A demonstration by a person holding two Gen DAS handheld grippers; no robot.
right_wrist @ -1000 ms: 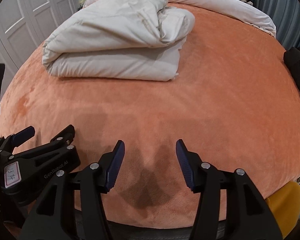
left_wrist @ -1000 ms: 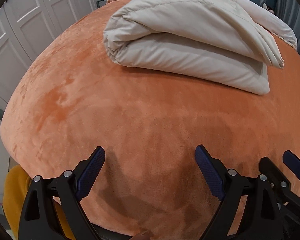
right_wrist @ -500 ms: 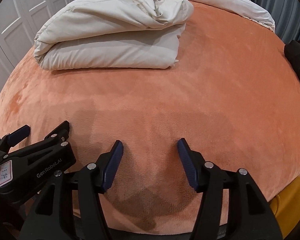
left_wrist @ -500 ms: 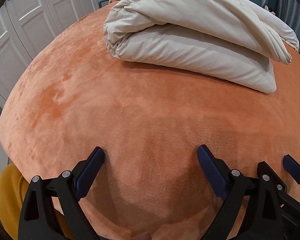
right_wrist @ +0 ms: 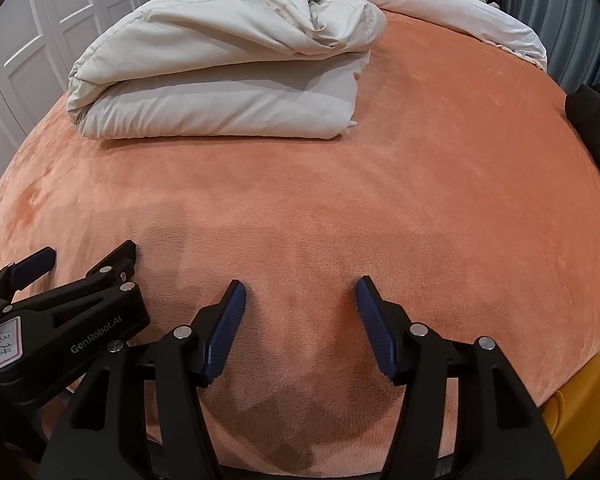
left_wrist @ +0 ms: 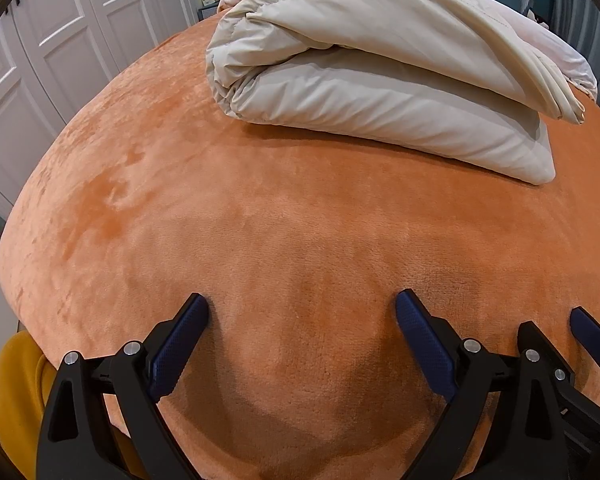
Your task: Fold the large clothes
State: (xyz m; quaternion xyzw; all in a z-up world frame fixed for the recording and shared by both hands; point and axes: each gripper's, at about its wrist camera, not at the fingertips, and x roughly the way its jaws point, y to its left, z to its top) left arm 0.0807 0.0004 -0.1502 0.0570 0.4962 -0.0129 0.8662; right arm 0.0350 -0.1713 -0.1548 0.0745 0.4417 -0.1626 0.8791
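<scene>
A folded cream quilt lies on the far part of an orange plush bed cover; it also shows in the right wrist view. My left gripper is open and empty, low over the near edge of the cover. My right gripper is open and empty beside it, also over the near edge. The right gripper shows at the right edge of the left wrist view, and the left gripper at the left of the right wrist view. Both are well short of the quilt.
White panelled wardrobe doors stand on the left. A pale pink blanket lies at the far end of the bed. A dark garment sits at the right edge. Mustard yellow fabric hangs below the bed's near edge.
Both grippers have moved forward and a little lower over the bed, so the quilt looks nearer. Both stayed open and empty.
</scene>
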